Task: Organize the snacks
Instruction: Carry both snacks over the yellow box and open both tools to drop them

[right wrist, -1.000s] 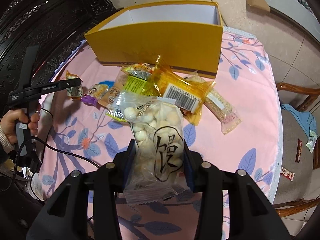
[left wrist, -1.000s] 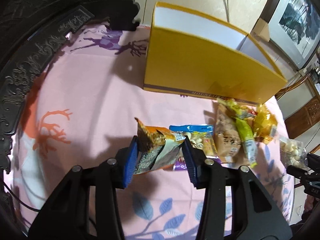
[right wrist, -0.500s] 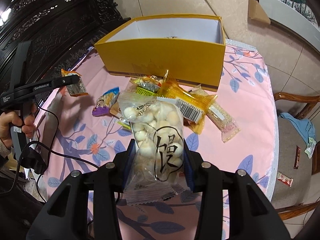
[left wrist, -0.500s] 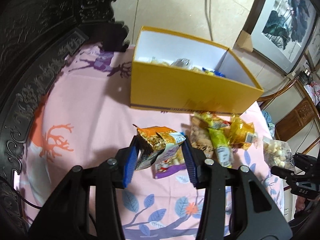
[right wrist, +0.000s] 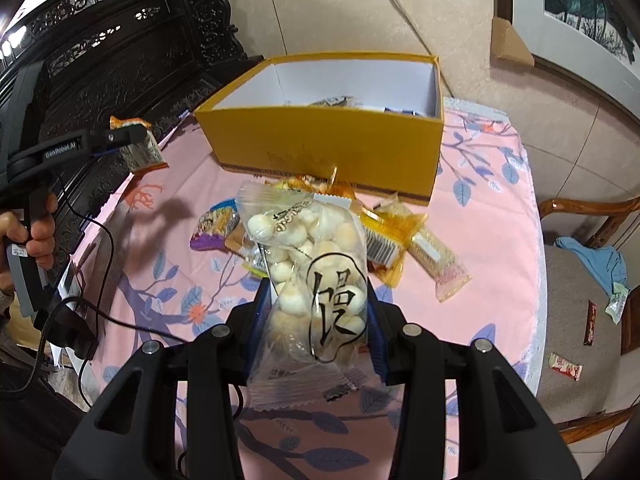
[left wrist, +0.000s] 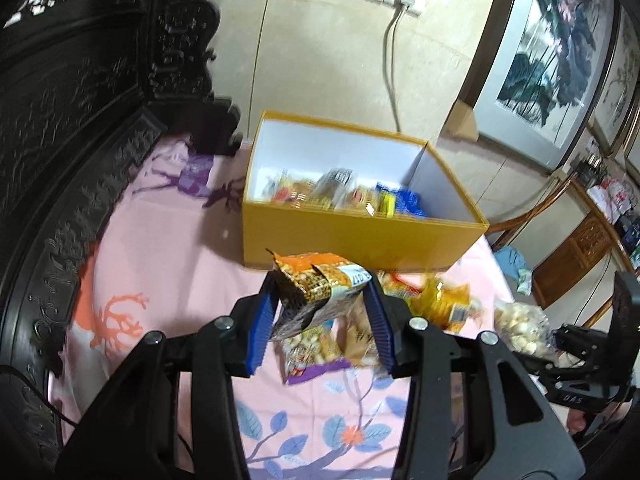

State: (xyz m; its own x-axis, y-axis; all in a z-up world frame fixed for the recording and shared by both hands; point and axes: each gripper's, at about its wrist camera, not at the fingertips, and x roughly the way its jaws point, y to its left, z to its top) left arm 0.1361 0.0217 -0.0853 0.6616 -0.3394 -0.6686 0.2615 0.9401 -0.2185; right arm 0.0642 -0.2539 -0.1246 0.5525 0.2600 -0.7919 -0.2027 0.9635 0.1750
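Yellow box (left wrist: 360, 240) sits on the table, snacks inside. Right gripper (right wrist: 316, 312) clamps clear bag of white balls (right wrist: 316, 272); left gripper (left wrist: 320, 320) clamps orange packet (left wrist: 316, 292). Both higher than 1 s ago, packet now near box's front wall.
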